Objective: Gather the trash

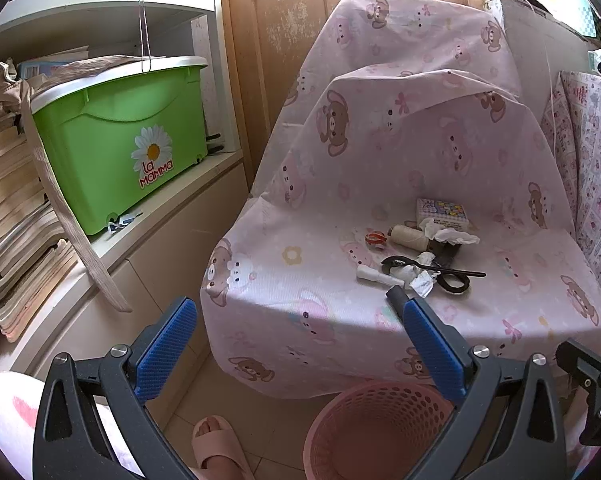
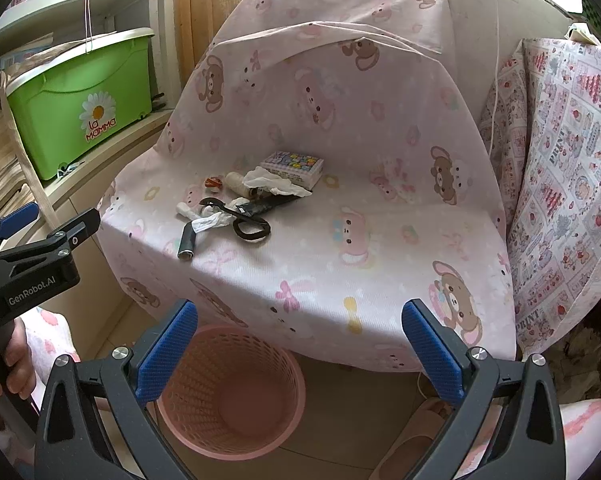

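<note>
A chair draped in pink bear-print cloth (image 1: 340, 312) (image 2: 340, 264) carries a small clutter: crumpled white tissues (image 1: 448, 234) (image 2: 276, 182), black scissors (image 1: 452, 276) (image 2: 248, 224), a thread spool (image 1: 408, 236) (image 2: 236, 182), a pastel box (image 1: 442, 212) (image 2: 294, 164) and a dark tube (image 2: 188, 244). A pink mesh basket (image 1: 380, 432) (image 2: 230, 392) stands on the floor before the chair, with nothing visible inside. My left gripper (image 1: 296, 344) is open and empty, short of the chair. My right gripper (image 2: 300, 348) is open and empty above the basket.
A white shelf unit with a green "La Mamma" bin (image 1: 120, 144) (image 2: 76, 108) and stacked papers (image 1: 16, 220) stands at left. A patterned covered object (image 2: 564, 184) stands at right. A slippered foot (image 1: 220, 448) is on the tiled floor.
</note>
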Tool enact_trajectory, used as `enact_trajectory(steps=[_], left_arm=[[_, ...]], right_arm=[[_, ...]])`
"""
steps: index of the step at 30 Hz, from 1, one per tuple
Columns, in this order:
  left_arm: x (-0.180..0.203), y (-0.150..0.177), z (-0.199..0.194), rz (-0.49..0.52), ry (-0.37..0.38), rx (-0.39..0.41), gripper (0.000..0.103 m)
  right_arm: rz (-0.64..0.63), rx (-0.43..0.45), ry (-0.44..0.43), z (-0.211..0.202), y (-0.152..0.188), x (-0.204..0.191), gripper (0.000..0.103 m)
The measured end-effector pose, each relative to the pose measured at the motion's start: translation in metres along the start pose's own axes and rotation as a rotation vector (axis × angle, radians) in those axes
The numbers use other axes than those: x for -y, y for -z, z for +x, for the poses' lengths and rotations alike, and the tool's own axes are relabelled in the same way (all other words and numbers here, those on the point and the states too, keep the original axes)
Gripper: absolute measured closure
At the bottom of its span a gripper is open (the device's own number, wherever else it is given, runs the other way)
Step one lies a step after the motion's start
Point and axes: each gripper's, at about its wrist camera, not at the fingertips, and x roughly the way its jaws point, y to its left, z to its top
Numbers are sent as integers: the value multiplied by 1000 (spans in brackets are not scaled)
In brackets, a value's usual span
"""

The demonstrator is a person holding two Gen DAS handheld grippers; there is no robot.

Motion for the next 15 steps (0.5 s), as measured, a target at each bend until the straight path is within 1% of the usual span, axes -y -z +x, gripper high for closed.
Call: enact_trajectory(steps=[15], left_arm=[[4, 1, 0, 14, -4, -3, 1]], right_arm=[[2, -8, 2, 2, 3, -1, 0]])
